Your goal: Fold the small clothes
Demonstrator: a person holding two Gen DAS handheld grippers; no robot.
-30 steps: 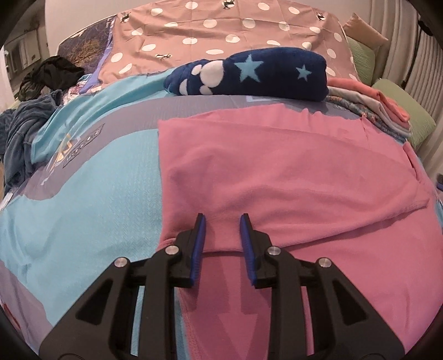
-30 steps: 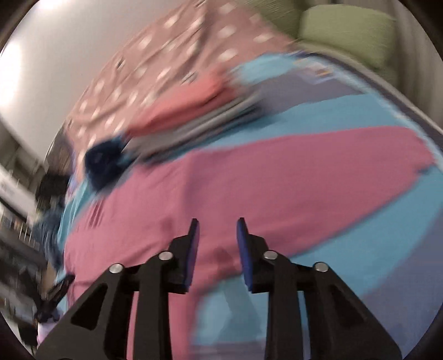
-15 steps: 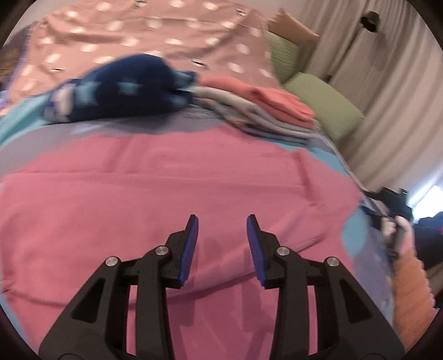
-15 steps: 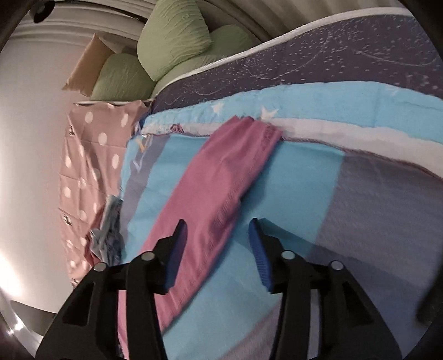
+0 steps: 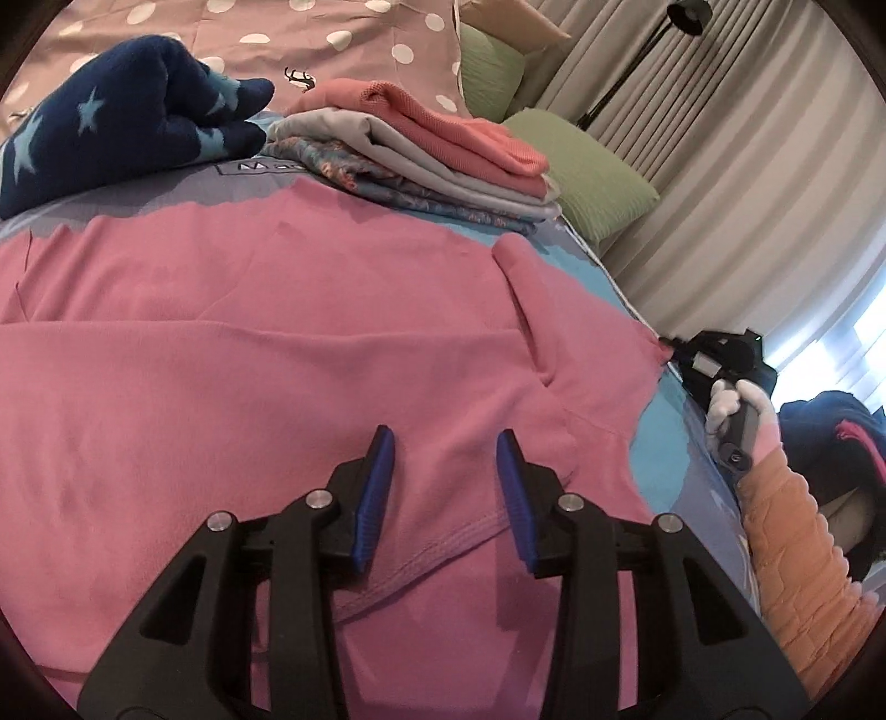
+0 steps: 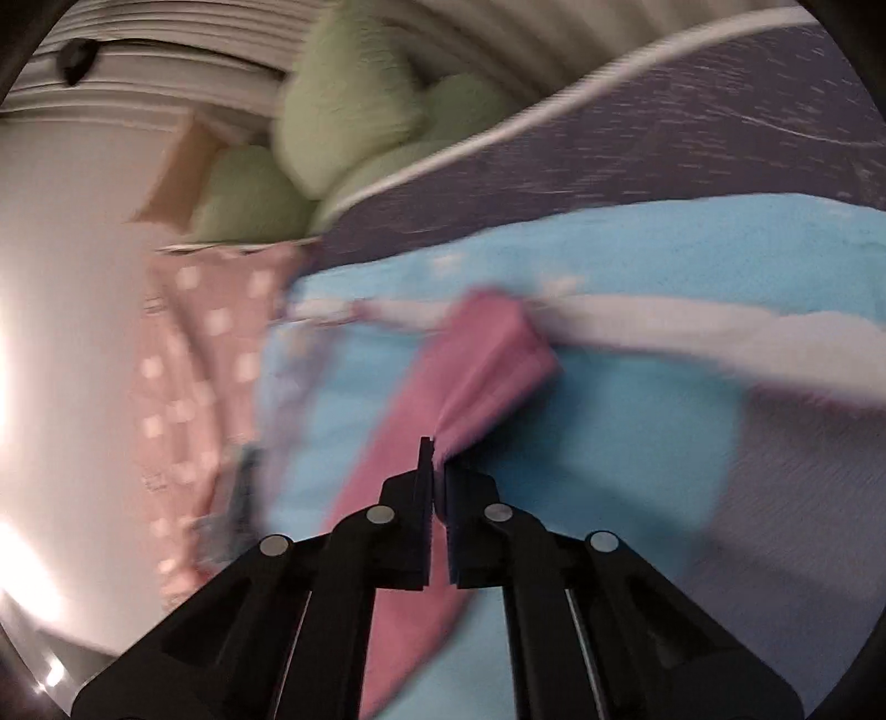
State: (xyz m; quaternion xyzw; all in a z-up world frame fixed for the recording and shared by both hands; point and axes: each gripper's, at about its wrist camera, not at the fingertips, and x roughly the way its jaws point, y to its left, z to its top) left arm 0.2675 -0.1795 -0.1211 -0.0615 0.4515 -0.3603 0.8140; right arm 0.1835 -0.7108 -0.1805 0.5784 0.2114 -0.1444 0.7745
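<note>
A pink long-sleeved top (image 5: 249,343) lies spread flat on the bed. My left gripper (image 5: 444,437) hovers low over its near right part. Its jaws are opening, a stitched hem fold lies between them, and the pads do not press on it. At the bed's right edge a gloved hand (image 5: 742,410) with an orange sleeve holds my right gripper against the sleeve end. In the right wrist view my right gripper (image 6: 436,451) is shut on the pink sleeve cuff (image 6: 487,360), and the cloth rises bunched from its tips.
A stack of folded clothes (image 5: 432,160) and a navy star blanket (image 5: 111,127) lie behind the top. Green pillows (image 5: 587,171) and a polka-dot cover (image 5: 332,33) sit at the head. Curtains (image 5: 747,166) hang right of the blue-grey bedspread (image 6: 609,443).
The left gripper swung right across the pink top and its jaws widened. The right gripper dropped to the sleeve end, rolled, and shut on the cuff.
</note>
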